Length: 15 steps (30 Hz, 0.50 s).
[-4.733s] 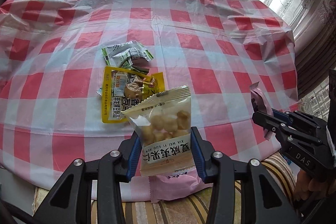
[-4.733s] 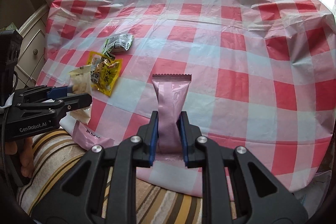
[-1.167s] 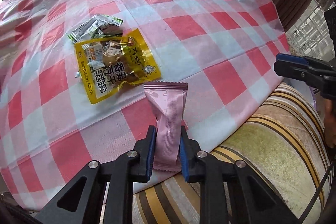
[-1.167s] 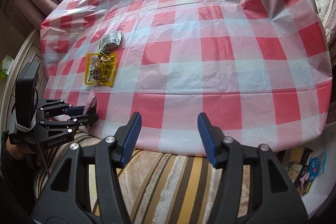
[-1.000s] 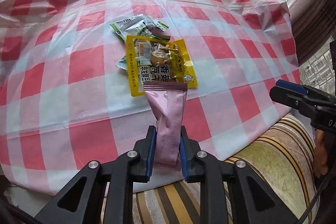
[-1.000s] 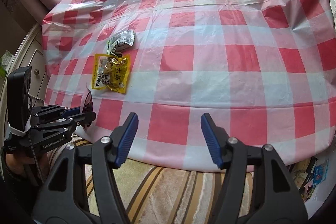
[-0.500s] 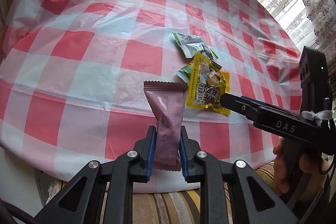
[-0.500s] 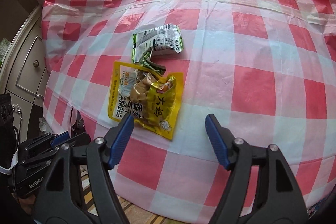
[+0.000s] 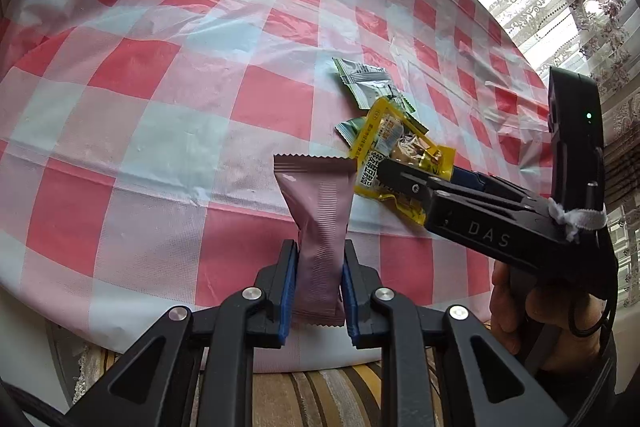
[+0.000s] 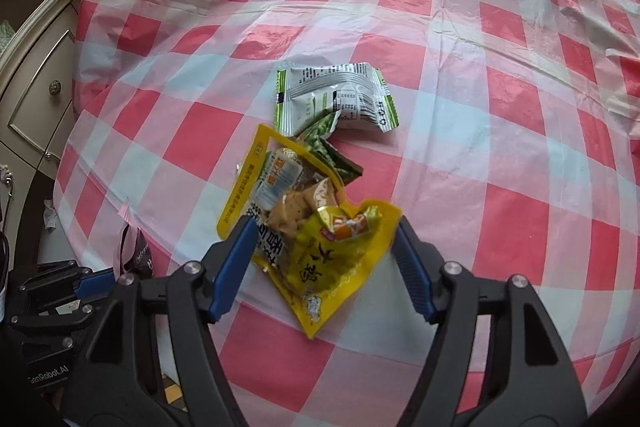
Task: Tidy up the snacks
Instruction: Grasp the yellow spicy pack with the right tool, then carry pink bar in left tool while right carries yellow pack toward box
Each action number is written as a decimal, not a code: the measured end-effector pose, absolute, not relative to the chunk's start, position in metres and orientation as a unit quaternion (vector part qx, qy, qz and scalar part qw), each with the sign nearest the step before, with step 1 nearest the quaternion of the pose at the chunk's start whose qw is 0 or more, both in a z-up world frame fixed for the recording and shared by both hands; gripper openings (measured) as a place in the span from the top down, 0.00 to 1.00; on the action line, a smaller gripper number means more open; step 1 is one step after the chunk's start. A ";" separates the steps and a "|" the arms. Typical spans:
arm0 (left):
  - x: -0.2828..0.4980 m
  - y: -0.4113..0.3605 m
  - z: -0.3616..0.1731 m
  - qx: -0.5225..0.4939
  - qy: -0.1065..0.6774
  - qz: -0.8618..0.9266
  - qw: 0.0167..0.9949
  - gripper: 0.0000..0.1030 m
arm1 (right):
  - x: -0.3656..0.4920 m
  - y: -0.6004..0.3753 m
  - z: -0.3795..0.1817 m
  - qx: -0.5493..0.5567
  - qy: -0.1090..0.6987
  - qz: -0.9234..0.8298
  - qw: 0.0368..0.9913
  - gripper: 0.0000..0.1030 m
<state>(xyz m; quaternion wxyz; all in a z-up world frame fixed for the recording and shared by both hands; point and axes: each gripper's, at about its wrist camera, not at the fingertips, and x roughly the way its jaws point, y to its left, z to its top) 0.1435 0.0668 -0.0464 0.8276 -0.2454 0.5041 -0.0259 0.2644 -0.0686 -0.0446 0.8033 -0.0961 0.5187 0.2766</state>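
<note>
Left gripper [image 9: 318, 283] jaws clamped on pink foil snack bar [image 9: 318, 223], kept upright above table [image 9: 140, 131]. Right gripper [image 10: 322, 267] jaws closing astride yellow plastic snack pouch [image 10: 308, 227], not pressing yet, probably to lift it.

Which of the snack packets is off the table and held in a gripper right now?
The pink packet, clamped upright in the left gripper. The yellow packet and green-and-white packet lie on the checked tablecloth.

Red-and-white checked tablecloth [image 10: 500, 115], yellow snack packet [image 10: 320, 247], pink wrapper [image 9: 318, 223], green-and-white packet [image 10: 340, 99]
</note>
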 end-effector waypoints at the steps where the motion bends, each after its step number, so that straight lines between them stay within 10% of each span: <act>1: 0.144 0.067 -0.047 -0.247 0.504 -0.026 0.827 0.79 | 0.263 -0.067 -0.044 -0.096 0.516 0.285 0.802 0.47; 15: 0.143 0.068 -0.045 -0.246 0.499 -0.023 0.831 0.79 | 0.248 -0.077 -0.033 -0.077 0.507 0.287 0.809 0.81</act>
